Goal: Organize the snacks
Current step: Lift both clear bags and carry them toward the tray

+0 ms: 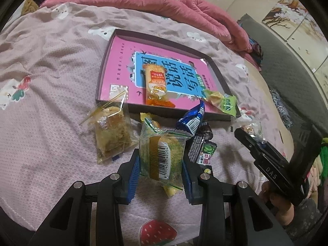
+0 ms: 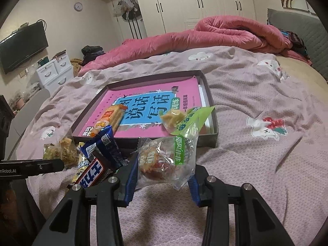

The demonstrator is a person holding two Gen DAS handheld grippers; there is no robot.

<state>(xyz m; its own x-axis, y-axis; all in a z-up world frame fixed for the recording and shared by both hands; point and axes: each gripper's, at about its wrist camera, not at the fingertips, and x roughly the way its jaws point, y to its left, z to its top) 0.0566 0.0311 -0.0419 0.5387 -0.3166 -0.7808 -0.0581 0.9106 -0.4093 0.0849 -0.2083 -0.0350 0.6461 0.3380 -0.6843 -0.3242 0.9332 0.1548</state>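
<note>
Both tongs are loaded. The left gripper (image 1: 162, 164) has its blue pads pinched on a green cake pack (image 1: 162, 153), barcode facing up, clear of the bedsheet (image 1: 51, 102). The right gripper (image 2: 162, 174) is clamped on a clear pastry bag (image 2: 166, 160) with a green label, and that bag sags out past the right pad.

The target, I'd judge, is the tray (image 1: 100, 78), a shallow box lined with a pink book cover, sitting at twelve o'clock from both grippers. Already inside: an orange cracker pack (image 1: 155, 82) near the middle and a green candy bag (image 1: 223, 100) at the tray's near right corner.

To do this carry well, keep each pack high enough to clear the near wall, and bring the left one down at the empty ten o'clock part of the tray, away from the crackers. The right bag is floppy, so lower it until it rests before easing the pads apart. The two grippers sit close side by side, so stagger them.

Loose ones yet to go lie between tray and grippers: a clear meat-floss bag (image 1: 110, 127) at ten o'clock of the left tongs, a blue wrapper (image 1: 192, 119) and a dark bar (image 2: 96, 174).

Hard to read: the small pile under the blue wrapper overlaps, so its count is unclear. The yellow scrap under the cake pack is mostly hidden.
</note>
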